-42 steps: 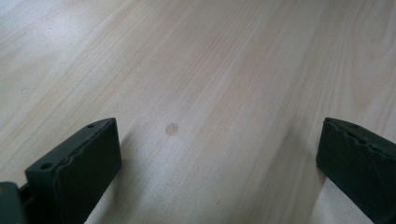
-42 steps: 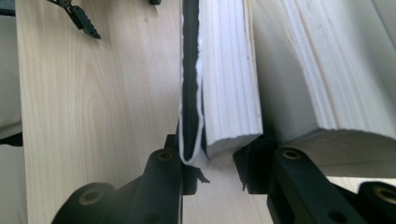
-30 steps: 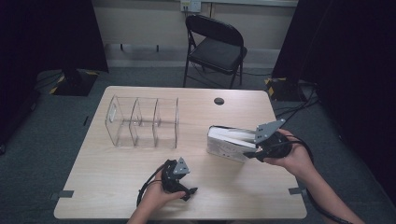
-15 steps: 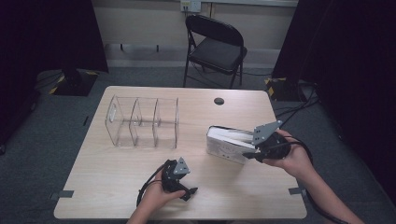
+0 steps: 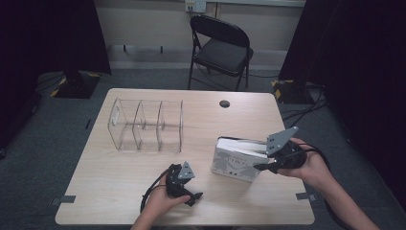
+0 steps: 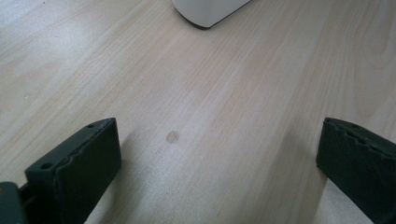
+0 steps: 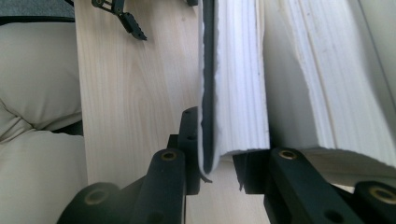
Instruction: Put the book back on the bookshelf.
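Your right tongs clamp the book at its near cover and first pages; its long axis runs away leftward from them. Your left tongs, spread wide and empty, rest on the table nearby. Clear organizer well beyond; chair behind.

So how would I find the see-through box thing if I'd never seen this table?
Start at the wooden table and look to its far left part, across from the folding chair. There stands the clear plastic organizer, split into three open compartments. Unlike the white book nearby, you can see right through it.
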`<move>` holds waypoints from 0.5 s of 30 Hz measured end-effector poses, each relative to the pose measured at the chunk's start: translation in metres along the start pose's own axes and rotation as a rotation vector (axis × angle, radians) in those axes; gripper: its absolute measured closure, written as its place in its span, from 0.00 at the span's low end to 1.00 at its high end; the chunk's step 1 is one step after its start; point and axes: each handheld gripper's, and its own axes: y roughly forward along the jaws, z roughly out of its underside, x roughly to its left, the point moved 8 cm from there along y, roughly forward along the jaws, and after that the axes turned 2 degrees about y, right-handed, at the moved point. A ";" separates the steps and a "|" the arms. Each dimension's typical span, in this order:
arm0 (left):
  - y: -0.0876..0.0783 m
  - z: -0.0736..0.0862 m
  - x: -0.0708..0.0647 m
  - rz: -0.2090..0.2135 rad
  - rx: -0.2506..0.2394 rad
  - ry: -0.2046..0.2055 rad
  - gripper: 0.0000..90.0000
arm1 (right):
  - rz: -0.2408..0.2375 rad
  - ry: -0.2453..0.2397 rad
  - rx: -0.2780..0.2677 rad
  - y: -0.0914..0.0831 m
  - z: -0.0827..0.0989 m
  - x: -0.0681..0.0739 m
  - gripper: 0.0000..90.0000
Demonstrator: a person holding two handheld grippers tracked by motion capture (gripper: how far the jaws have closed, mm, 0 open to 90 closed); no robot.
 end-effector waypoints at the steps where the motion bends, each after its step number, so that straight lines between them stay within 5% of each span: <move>1: 0.000 0.000 0.000 0.000 0.000 0.000 0.00 | 0.000 0.000 0.000 0.000 0.000 0.000 0.83; 15: 0.000 0.000 0.000 0.002 0.006 0.007 0.00 | -0.050 -0.027 -0.008 -0.002 0.002 0.010 0.82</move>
